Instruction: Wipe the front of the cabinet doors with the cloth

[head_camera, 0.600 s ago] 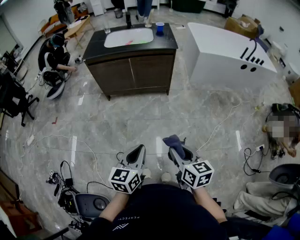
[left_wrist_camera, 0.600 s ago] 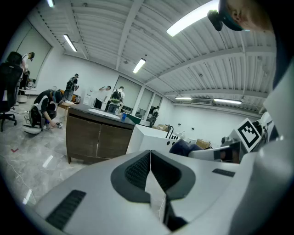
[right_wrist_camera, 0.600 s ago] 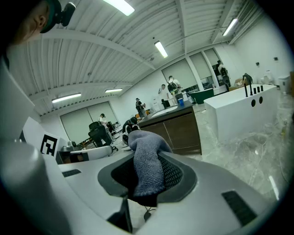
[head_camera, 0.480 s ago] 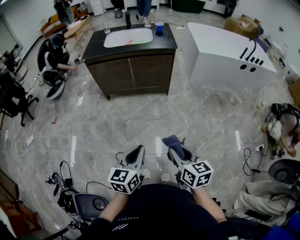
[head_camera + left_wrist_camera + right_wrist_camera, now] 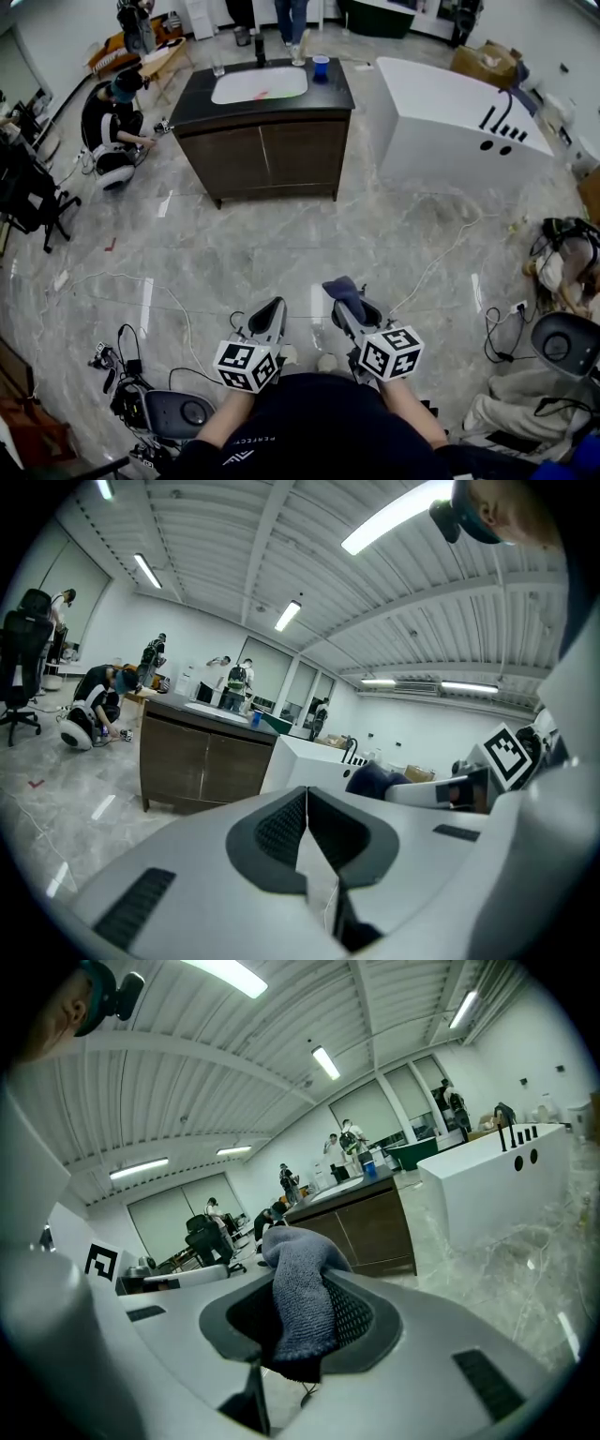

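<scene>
A dark wood cabinet [image 5: 263, 155] with two front doors and a white sink top stands far ahead across the marble floor. It also shows in the left gripper view as the cabinet [image 5: 202, 758] and in the right gripper view as the cabinet [image 5: 367, 1227]. My right gripper [image 5: 343, 295] is shut on a grey-blue cloth [image 5: 345, 286], which bulges up between the jaws as the cloth [image 5: 302, 1293]. My left gripper [image 5: 271, 313] is shut with nothing in it, jaws pressed together [image 5: 307, 817]. Both are held low near my body, well short of the doors.
A large white tub [image 5: 455, 117] stands right of the cabinet. A blue cup [image 5: 321, 66] and a glass sit on the counter. Cables [image 5: 441, 248] trail over the floor. A person crouches at the left [image 5: 111, 122]; others stand behind. Office chairs [image 5: 33, 197] and gear lie around.
The view has advanced slightly toward the cabinet, which sits a little lower in frame. Both grippers keep their pose, the cloth still held.
</scene>
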The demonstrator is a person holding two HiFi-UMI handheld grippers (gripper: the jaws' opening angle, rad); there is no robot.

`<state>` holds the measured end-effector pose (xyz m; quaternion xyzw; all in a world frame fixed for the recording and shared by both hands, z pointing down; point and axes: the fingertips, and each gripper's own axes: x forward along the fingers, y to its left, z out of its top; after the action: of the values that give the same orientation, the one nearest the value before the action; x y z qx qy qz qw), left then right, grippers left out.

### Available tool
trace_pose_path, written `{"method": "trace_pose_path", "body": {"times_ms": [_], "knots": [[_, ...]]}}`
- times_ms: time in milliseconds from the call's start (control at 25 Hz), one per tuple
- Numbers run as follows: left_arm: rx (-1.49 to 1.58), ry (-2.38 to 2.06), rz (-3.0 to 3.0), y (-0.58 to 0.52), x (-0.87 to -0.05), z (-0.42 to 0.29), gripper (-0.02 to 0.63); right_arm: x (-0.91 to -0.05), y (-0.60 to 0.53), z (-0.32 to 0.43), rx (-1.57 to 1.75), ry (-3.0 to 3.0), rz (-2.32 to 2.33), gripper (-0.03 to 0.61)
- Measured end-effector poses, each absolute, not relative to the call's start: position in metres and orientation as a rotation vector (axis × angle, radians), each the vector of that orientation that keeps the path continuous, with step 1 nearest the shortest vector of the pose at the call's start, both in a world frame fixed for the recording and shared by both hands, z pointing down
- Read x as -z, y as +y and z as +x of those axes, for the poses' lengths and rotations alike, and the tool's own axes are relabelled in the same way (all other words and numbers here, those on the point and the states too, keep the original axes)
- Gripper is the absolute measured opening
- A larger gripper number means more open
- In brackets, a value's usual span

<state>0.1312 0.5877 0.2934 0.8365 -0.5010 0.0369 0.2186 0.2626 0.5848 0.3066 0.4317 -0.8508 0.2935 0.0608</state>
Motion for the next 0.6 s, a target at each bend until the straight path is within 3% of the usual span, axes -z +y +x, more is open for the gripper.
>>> {"method": "trace_pose_path", "body": {"times_ms": [600], "knots": [[-0.100,-1.479,2.263,0.599,-0.295,0.159,0.011,-0.317,0.584,0.298,-0.901,-2.571,1.247,0.120]]}}
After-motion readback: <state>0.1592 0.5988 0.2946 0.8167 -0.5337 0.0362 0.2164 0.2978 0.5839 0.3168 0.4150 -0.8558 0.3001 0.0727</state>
